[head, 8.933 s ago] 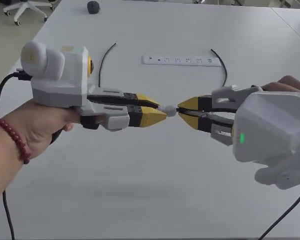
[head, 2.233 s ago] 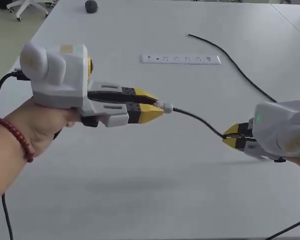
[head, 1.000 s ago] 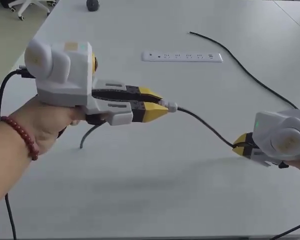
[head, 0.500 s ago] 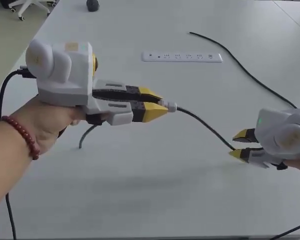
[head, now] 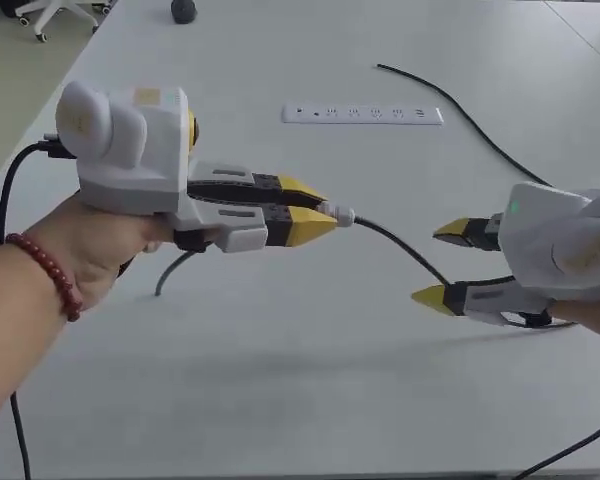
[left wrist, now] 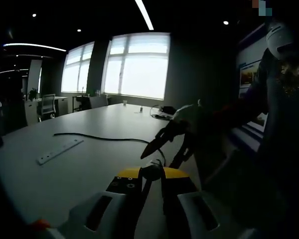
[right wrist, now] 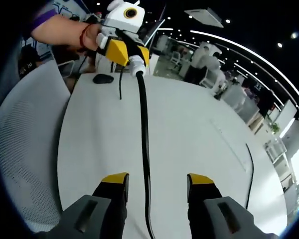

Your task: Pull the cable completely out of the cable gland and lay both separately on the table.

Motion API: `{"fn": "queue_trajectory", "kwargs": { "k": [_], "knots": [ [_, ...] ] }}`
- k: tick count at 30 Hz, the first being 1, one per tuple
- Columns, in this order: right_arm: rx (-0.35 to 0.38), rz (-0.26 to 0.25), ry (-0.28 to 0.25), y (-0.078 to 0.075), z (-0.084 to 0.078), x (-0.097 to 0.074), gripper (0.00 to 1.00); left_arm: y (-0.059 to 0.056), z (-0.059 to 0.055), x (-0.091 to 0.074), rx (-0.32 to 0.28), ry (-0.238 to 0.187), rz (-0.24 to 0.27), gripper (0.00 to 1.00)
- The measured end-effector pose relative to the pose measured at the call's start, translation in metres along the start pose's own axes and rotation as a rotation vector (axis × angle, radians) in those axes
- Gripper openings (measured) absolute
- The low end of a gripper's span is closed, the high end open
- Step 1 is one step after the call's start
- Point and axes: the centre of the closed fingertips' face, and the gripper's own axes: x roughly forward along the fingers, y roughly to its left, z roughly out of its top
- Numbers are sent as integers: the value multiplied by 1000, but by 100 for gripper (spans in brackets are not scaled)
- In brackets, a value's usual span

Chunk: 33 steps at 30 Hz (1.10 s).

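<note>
White gland (head: 342, 215) pinched in left gripper (head: 327, 217); right gripper (head: 432, 265) spread.

Left claw (head: 328, 213) clamped; right claw (head: 427, 265) spread wide.

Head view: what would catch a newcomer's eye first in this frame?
The left gripper, held mid-air at centre, is shut on a small white cable gland. A black cable runs from the gland rightward and down between the open fingers of the right gripper, then trails on across the white table past a power strip.
</note>
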Motion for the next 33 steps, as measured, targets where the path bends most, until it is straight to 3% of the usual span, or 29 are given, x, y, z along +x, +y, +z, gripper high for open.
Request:
{"fn": "queue_trajectory", "kwargs": {
  "k": [6,11,16,19,22,25,31,33],
  "knots": [
    [-23,23,-101,14,47,-7,51,1,-1,1,0,2,1,16],
    [-92,27,-162,23,84,-14,51,0,-2,1,-2,5,0,16],
    [-142,34,-188,27,106,-20,45,-1,-4,2,-3,9,-1,16],
    [-189,38,-180,28,109,-20,35,-2,-4,1,-6,8,-2,16],
    [-194,42,-169,28,107,-18,35,-3,-4,1,-5,8,-5,16],
    [-236,42,-142,28,101,-16,26,-4,-4,1,-6,4,-6,16],
    [-260,36,-112,26,94,-13,10,-5,-4,0,-6,5,-9,16],
    [-260,37,-107,24,94,-12,9,-5,-5,0,-5,7,-10,16]
  ]
}}
